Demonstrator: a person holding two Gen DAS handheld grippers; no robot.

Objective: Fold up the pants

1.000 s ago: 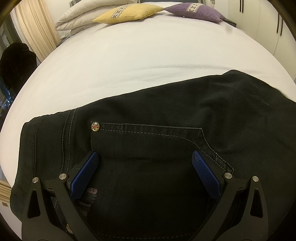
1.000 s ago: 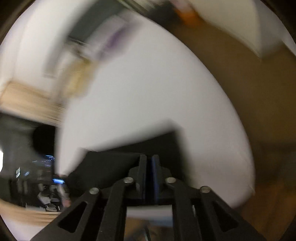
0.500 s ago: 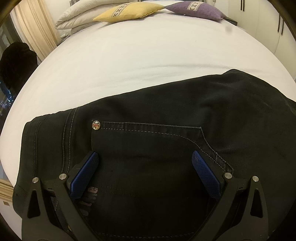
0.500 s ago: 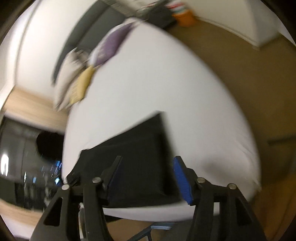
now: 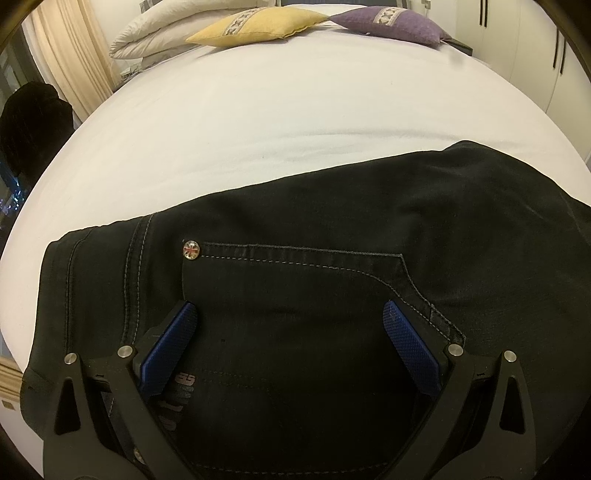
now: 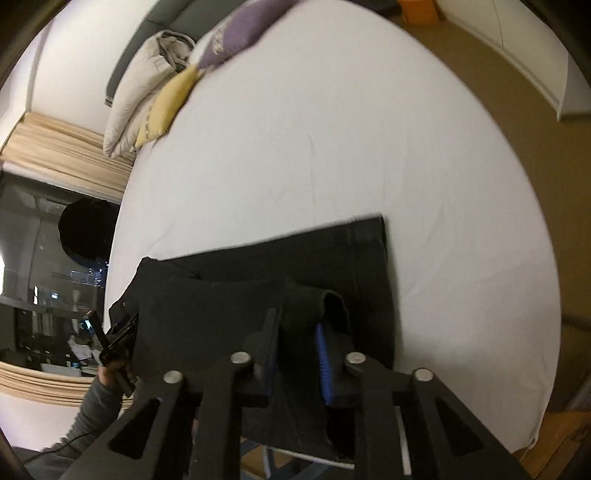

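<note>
Black pants [image 5: 332, 258] lie flat across the near edge of a white bed [image 5: 258, 122]. In the left wrist view the waistband end, a back pocket and a round rivet [image 5: 191, 250] show. My left gripper [image 5: 288, 317] is open, its blue pads spread wide over the pocket. In the right wrist view the pants [image 6: 258, 273] lie folded on the bed [image 6: 332, 129]. My right gripper [image 6: 295, 332] is shut on a raised fold of the pants' near edge. The other hand-held gripper [image 6: 118, 332] shows at the left end.
White pillows [image 5: 166, 29], a yellow cushion [image 5: 258, 24] and a purple cushion [image 5: 391, 24] lie at the head of the bed. Beige curtains [image 5: 74, 62] and a dark window are at the left. White wardrobe doors [image 5: 546, 55] stand at the right. Brown floor [image 6: 517, 92] borders the bed.
My right gripper opened half a second ago, dropped toward the pants and has now closed on a fold of their near edge. My left gripper has stayed open over the pocket.
</note>
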